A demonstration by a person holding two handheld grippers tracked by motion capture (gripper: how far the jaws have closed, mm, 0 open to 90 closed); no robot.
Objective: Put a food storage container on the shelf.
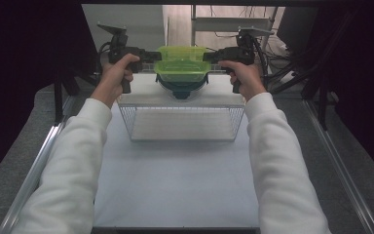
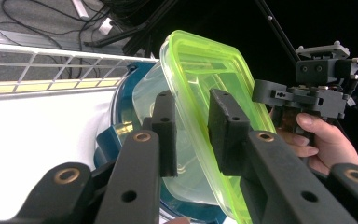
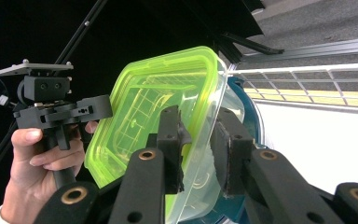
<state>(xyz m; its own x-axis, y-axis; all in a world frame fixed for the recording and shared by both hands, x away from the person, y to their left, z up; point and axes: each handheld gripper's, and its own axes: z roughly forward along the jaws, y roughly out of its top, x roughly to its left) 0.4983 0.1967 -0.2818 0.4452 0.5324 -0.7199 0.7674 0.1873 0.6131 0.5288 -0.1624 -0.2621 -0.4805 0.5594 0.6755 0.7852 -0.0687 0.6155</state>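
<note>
Left gripper [image 1: 148,55] at the container's left end, jaws either side of the green lid rim, gap visible, not clearly pressing. Clear container with green lid [image 1: 180,66] is upright, lid up, long axis left-right, above the wire basket's [image 1: 182,123] far edge, sitting on a dark blue bowl [image 1: 182,89]. Right gripper [image 1: 213,55] at the right end, jaws straddling the rim likewise, narrow, grip can't be confirmed.
</note>
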